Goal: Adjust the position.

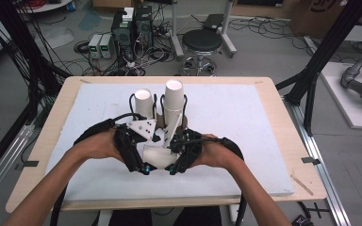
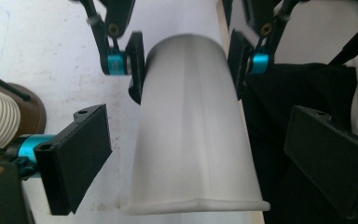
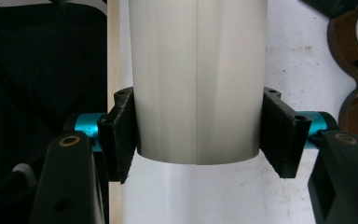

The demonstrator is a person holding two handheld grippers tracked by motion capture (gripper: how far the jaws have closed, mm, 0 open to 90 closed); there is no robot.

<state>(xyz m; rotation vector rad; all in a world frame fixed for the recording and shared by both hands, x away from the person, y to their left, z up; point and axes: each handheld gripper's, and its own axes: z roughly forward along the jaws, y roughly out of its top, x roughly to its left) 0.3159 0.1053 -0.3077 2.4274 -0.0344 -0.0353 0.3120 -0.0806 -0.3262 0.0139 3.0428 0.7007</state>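
Note:
A white paper cup point(image 1: 158, 157) lies sideways between my two grippers, above the near middle of the white board. My right gripper point(image 3: 200, 135) is shut on it, with both black pads point(image 3: 119, 135) pressed against the cup's point(image 3: 198, 79) sides near its narrow end. In the left gripper view the same cup point(image 2: 191, 140) points its wide rim toward the camera. My left gripper point(image 2: 200, 158) stands open around that rim end, and there are gaps between its pads point(image 2: 77, 154) and the cup. In the high view the left gripper point(image 1: 143, 155) and right gripper point(image 1: 176, 153) meet tip to tip.
Behind the grippers a brown-based wire rack point(image 1: 162, 122) holds two upright stacks of white cups point(image 1: 143, 101) point(image 1: 173, 96). A white foam board point(image 1: 245, 141) covers the wooden table point(image 1: 287, 141). The rack's base point(image 3: 349, 107) sits close to the right gripper. A stool and cables are on the floor beyond.

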